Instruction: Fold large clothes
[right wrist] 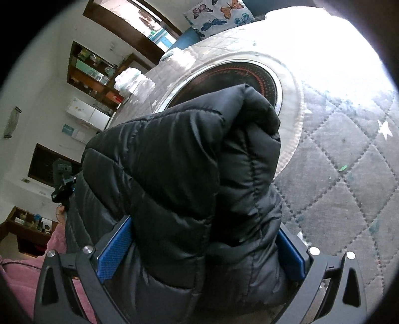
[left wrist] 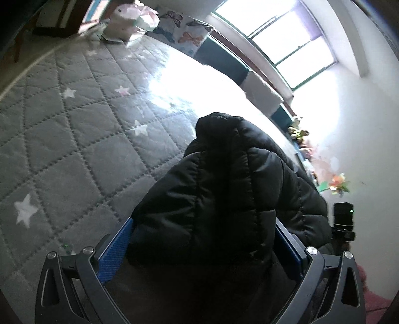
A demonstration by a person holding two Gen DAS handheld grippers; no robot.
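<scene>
A black quilted puffer jacket fills the lower middle of the left wrist view, bunched between the blue pads of my left gripper, which is shut on it. In the right wrist view the same jacket is bunched between the blue pads of my right gripper, also shut on it. Both grippers hold the jacket above a grey quilted bed cover with white stars. The other gripper shows at the right edge of the left wrist view.
A round dark disc with a silver rim lies on the bed behind the jacket. A butterfly pillow and white bags sit at the bed's far end. A bright window, shelves and pink fabric surround it.
</scene>
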